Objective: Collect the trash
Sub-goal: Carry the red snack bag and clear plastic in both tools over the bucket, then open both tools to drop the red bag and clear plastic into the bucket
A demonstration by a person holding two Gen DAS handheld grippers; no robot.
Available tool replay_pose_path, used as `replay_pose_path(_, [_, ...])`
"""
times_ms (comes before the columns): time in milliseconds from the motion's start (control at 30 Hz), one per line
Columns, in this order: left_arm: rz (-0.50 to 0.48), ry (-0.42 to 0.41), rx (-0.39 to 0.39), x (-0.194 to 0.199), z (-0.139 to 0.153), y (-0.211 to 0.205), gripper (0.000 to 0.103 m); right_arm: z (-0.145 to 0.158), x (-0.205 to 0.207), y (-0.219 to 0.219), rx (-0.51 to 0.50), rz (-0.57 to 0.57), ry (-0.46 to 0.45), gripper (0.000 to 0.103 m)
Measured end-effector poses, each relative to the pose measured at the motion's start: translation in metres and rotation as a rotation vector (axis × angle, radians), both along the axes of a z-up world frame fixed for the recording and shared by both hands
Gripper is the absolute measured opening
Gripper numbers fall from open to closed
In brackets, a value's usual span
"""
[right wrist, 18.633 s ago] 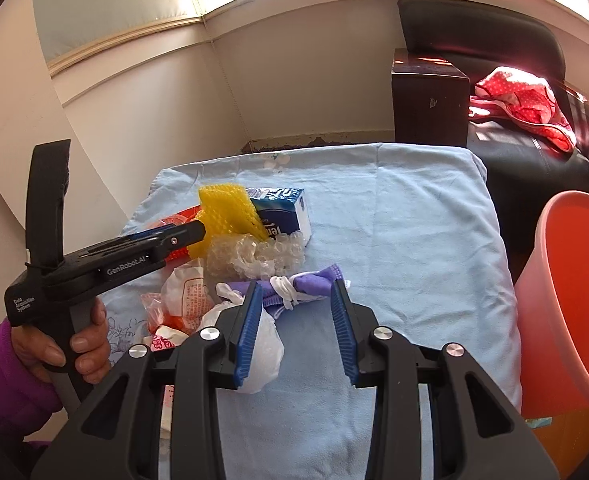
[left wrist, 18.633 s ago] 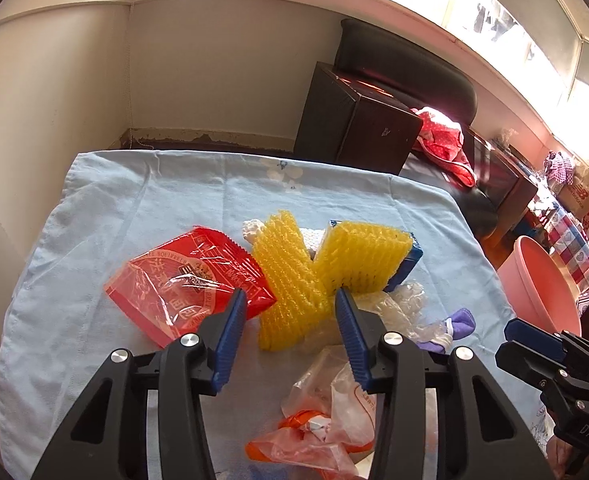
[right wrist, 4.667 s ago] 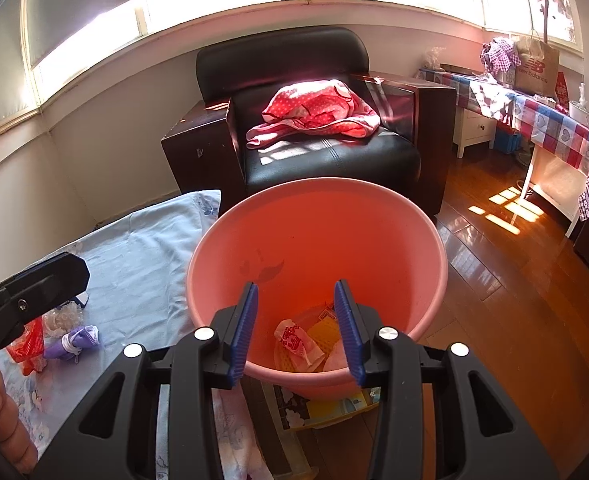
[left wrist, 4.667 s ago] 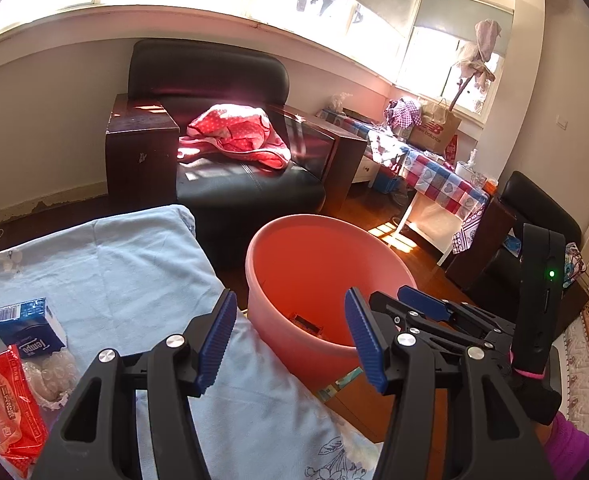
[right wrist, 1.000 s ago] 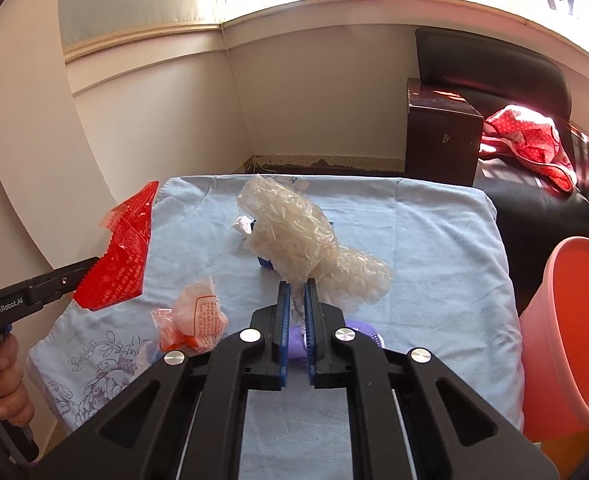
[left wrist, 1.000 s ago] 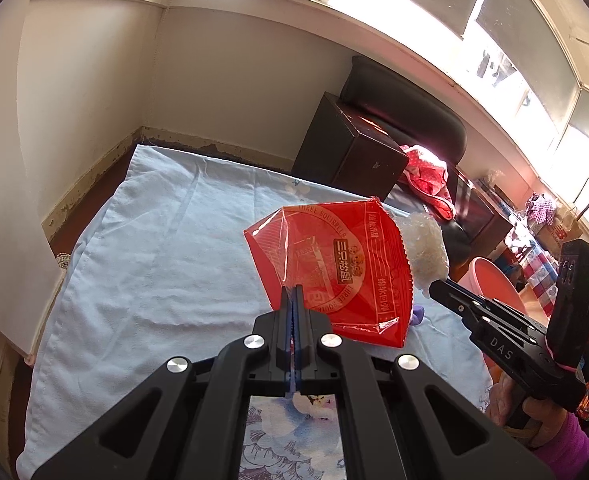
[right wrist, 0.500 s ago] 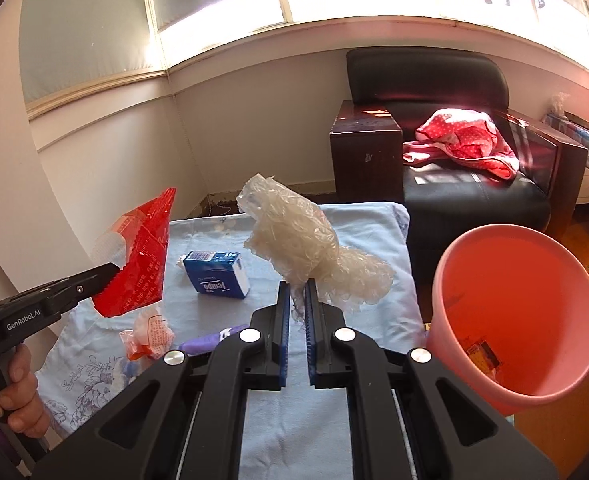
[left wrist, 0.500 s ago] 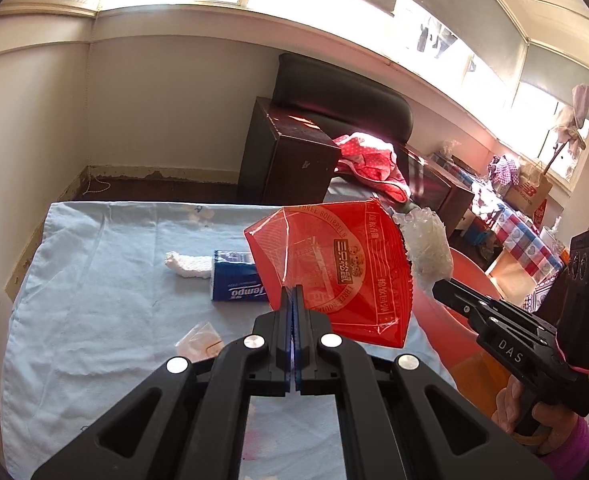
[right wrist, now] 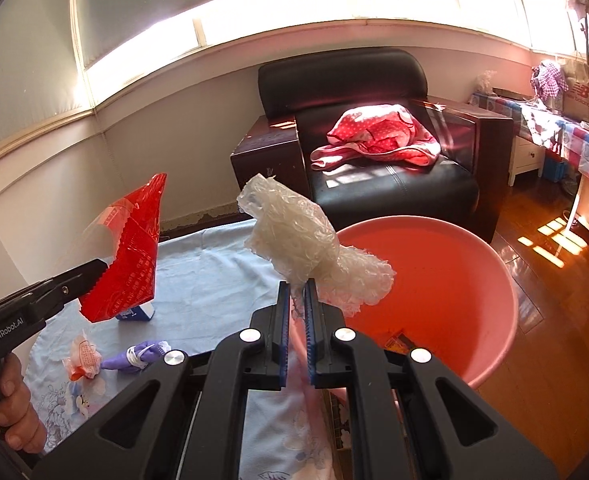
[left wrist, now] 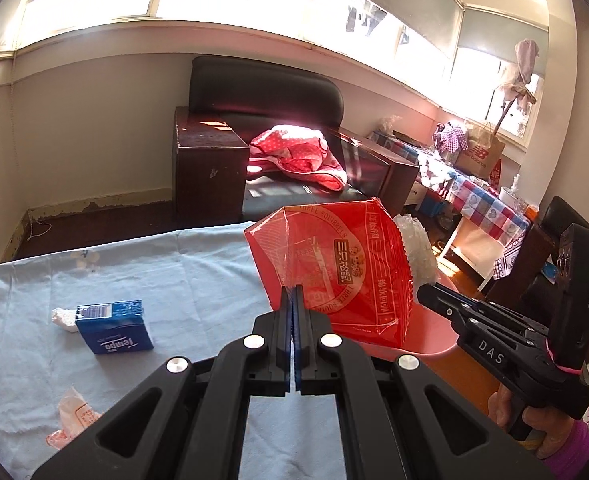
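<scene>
Red snack wrapper (left wrist: 342, 272) is pinched at its lower edge by the closed fingers of the L gripper (left wrist: 293, 300), held in air past the worktop (left wrist: 198, 264) edge, near the pink bucket (right wrist: 490, 264); clear crumpled plastic wad (right wrist: 294, 236) is clamped likewise in the R gripper (right wrist: 295, 294), right at the bucket rim. Both look v. light, soft, crinkly, prob. slippery film, so an edge pinch suffices. Left on worktop: blue tissue pack (left wrist: 112, 326), purple item (right wrist: 136, 358), small orange-white wrapper (right wrist: 84, 360).

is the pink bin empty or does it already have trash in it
Not empty. The right wrist view shows small wrappers lying on the bottom of the bin; most of the inside is bare.
</scene>
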State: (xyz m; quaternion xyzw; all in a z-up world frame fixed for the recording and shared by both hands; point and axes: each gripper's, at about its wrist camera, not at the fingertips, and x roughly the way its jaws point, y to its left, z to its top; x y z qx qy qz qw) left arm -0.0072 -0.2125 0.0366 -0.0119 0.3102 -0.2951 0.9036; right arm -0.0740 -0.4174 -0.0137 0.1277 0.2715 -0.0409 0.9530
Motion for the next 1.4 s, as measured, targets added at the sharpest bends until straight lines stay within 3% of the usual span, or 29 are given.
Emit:
replay_pose_path(600, [-0.185,0.047,0.102,0.015,-0.039,-0.122,0.000,-0.034,-0.007,-0.061,0.039,-0.139,0.074,0.007])
replay_pose_path(900, [-0.192,0.079,0.172,0.028,-0.066,-0.136,0.000,-0.049,-0.003,-0.071,0.049,-0.170,0.104,0.007])
replay_pose_path(1233, [-0.213,0.096,0.175,0.031,-0.075,-0.143,0.001,-0.054,0.004,-0.071,0.028,-0.168,0.128,0.008])
replay_pose_path(1333, [-0.223,0.087,0.171,0.028,-0.073,-0.144,0.006,-0.056,0.005,-0.072,0.032,-0.167,0.145,0.009])
replay_pose_path(1367, [-0.225,0.084,0.170,0.027,-0.072,-0.144,0.015,-0.056,0.007,-0.071,0.035,-0.166,0.150,0.010])
replay_pose_path(1400, [-0.223,0.083,0.166,0.027,-0.071,-0.143,0.031,-0.057,0.007,-0.071,0.038,-0.165,0.152,0.013])
